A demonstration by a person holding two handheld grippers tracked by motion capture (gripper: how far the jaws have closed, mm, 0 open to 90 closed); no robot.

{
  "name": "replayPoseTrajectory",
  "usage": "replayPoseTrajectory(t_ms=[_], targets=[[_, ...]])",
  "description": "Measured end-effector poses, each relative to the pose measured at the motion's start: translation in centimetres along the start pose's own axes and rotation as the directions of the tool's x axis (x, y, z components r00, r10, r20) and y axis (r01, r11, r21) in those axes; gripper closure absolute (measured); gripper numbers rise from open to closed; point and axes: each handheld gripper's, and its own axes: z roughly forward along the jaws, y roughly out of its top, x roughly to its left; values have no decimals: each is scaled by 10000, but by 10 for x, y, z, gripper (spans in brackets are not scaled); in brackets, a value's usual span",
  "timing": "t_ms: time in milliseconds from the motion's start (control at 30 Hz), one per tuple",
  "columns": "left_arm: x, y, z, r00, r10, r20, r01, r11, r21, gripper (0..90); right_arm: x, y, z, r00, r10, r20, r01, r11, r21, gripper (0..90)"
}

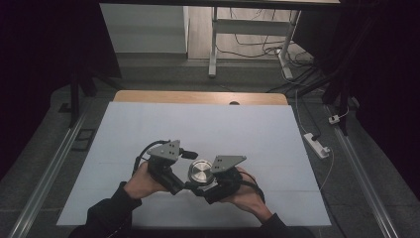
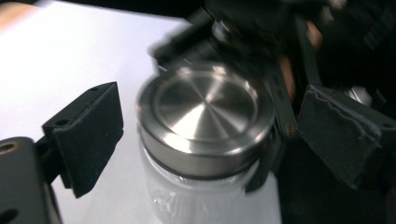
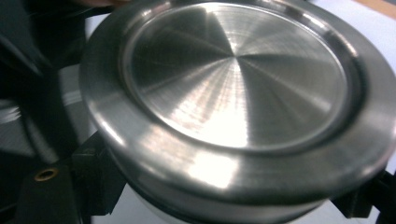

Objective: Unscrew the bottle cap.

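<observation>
Two grippers meet at a lidded jar on the near middle of the table.

The white sheet covers the table; the jar, clear glass under a steel lid, stands upright on it. The left gripper sits left of the jar, jaws spread wide, pads clear of the lid. The right gripper sits right of the jar, jaws clenched on the jar just below the lid.
</observation>
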Motion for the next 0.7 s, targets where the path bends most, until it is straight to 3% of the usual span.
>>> replayPoseTrajectory(t_ms=[33, 67, 100, 133, 167, 200, 233, 267, 300, 333, 367, 400, 467, 500, 533, 567, 600, 667, 700], targets=[[-1, -1, 3, 9996, 188, 228, -193, 9996, 209, 83, 2, 0, 1, 9998, -95, -153, 95, 9999, 34, 153], [-1, -1, 3, 9996, 188, 228, -193, 9996, 209, 87, 4, 1, 2, 9991, -217, -370, 219, 9997, 69, 153], [-5, -2, 9, 9981, 606, 78, -609, 9970, 486, 99, 5, 1, 2, 9977, -352, -578, 358, 9993, 91, 153], [-5, -2, 9, 9981, 606, 78, -609, 9970, 486, 124, 7, 1, 3, 9964, -481, -696, 492, 9987, 144, 153], [-5, -2, 11, 9979, 626, 190, -635, 9966, 519, 124, 7, 1, 3, 9964, -481, -696, 492, 9987, 144, 153], [-6, -2, 12, 9968, 718, 359, -734, 9962, 464, 181, 11, 2, 4, 9955, -608, -724, 629, 9976, 276, 153], [-8, -2, 13, 9964, 838, 85, -841, 9955, 443, 183, 10, 1, 4, 9949, -725, -698, 746, 9968, 279, 153], [-8, -2, 13, 9964, 838, 85, -841, 9955, 443, 185, 10, 1, 4, 9955, -723, -610, 741, 9968, 288, 153], [-9, -2, 13, 9974, 715, -103, -710, 9965, 431, 186, 9, 1, 4, 9963, -729, -449, 743, 9968, 305, 153], [-9, -1, 16, 9973, 304, -662, -282, 9991, 331, 186, 8, 1, 4, 9977, -636, -228, 643, 9974, 321, 153], [-9, -1, 16, 9973, 304, -662, -282, 9991, 331, 187, 7, 1, 4, 9993, -380, 11, 380, 9989, 266, 153], [-8, 0, 18, 9945, -47, -1045, 71, 9997, 224, 187, 5, 1, 4, 9994, -159, 311, 153, 9997, 197, 153], [-9, 1, 23, 9808, -670, -1833, 689, 9976, 43, 187, 2, 1, 3, 9953, 254, 933, -273, 9994, 191, 153], [-11, 3, 27, 9666, -1026, -2350, 1042, 9945, -59, 187, 2, 1, 3, 9953, 254, 933, -273, 9994, 191, 153], [-15, 6, 34, 9396, -1392, -3127, 1417, 9898, -149, 184, 0, 0, 5, 9832, 604, 1720, -645, 9977, 186, 153], [-15, 6, 34, 9396, -1392, -3127, 1417, 9898, -149, 182, 0, 0, 5, 9832, 604, 1720, -645, 9977, 186, 153], [-16, 7, 37, 9354, -1367, -3260, 1403, 9900, -126, 163, -1, -2, 5, 9781, 804, 1919, -847, 9963, 147, 153], [-14, 8, 35, 9448, -1400, -2962, 1389, 9900, -249, 135, -1, -2, 4, 9804, 784, 1809, -813, 9967, 83, 153], [-9, 7, 27, 9600, -1631, -2277, 1519, 9862, -659, 92, -1, -2, 4, 9818, 767, 1739, -787, 9969, 48, 152]])
